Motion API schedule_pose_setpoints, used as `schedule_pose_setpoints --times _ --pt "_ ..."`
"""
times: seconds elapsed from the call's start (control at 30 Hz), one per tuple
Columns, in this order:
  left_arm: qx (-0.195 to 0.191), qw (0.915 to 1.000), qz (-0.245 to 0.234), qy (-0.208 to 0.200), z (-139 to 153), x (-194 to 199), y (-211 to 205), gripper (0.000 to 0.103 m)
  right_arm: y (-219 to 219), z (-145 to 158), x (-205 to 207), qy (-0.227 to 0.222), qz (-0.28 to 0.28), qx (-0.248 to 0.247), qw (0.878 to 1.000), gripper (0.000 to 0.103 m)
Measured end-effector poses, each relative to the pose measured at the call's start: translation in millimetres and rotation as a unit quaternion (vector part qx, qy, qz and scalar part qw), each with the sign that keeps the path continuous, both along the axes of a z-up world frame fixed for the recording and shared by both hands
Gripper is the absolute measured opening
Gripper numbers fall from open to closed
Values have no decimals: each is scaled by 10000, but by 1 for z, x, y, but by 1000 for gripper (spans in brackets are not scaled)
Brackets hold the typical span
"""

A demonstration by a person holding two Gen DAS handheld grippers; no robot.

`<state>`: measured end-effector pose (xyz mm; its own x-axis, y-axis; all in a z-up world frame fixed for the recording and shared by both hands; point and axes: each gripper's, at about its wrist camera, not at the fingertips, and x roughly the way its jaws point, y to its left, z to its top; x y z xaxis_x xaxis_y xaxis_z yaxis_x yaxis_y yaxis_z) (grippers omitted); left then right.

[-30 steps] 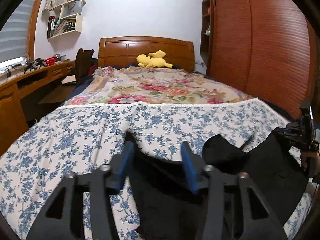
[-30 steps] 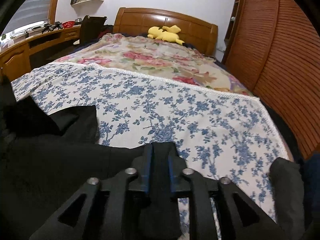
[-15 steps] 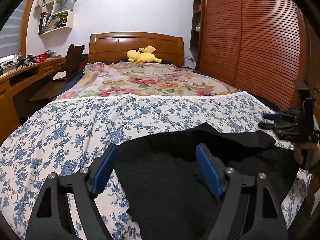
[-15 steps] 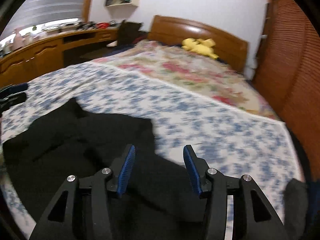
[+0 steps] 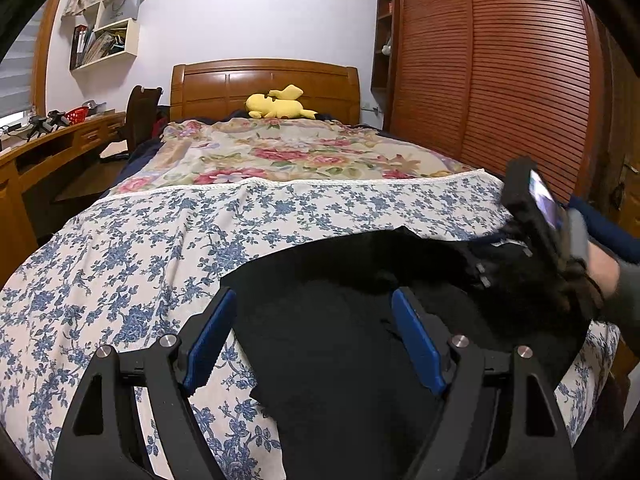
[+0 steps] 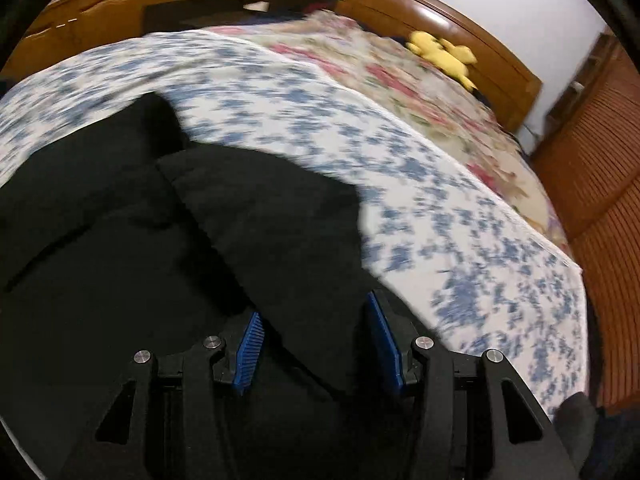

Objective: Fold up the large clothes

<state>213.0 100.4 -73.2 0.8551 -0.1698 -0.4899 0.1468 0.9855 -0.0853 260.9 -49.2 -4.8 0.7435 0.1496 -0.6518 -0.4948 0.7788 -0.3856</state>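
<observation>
A large black garment lies spread on the blue-flowered sheet at the foot of the bed. My left gripper hovers over its left edge, open, with nothing pinched between the blue pads. In the right wrist view the garment fills the lower left, with a folded layer lying across it. My right gripper stands open just above that layer, its pads off the cloth. A hand holds that gripper at the garment's right end.
A floral quilt covers the far half of the bed, with a yellow plush toy by the wooden headboard. A slatted wardrobe runs along the right; a wooden desk and a chair stand left.
Both grippers let go of the black cloth and opened. The garment now lies flatter with a layer folded over. The right gripper has swung across the garment and rolled.
</observation>
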Motion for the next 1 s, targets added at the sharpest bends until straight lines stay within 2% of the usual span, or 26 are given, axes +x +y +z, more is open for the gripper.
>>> schedule_pose_setpoints --times 0.13,0.2,0.27,0.4,0.57,0.67,0.77,1.0 --pt "-7 10000 -53 -5 0 0 -3 80 2 21 41 -392 -467 -171 9980 52" --pt "-4 10000 -87 -27 1 -1 -6 80 0 36 57 -745 -857 -216 9933 52" --pt "1 9999 -127 -34 1 -2 -8 80 -6 51 63 -926 -1034 -17 9903 52" --pt "52 9997 -233 -13 1 -2 -15 80 -26 58 60 -836 -975 425 9908 52" --pt "77 9992 -377 51 -1 -3 -26 80 -74 28 46 -269 -1028 789 9912 52" --pt "125 9989 -437 65 -2 -8 -32 80 -109 22 22 -123 -1031 1036 9892 52" --pt "126 9987 -486 90 -4 -15 -38 80 -133 20 -19 -55 -921 1295 9873 52" --pt "90 9978 -640 123 -5 -34 -58 80 -168 16 -108 186 -512 1615 9854 52"
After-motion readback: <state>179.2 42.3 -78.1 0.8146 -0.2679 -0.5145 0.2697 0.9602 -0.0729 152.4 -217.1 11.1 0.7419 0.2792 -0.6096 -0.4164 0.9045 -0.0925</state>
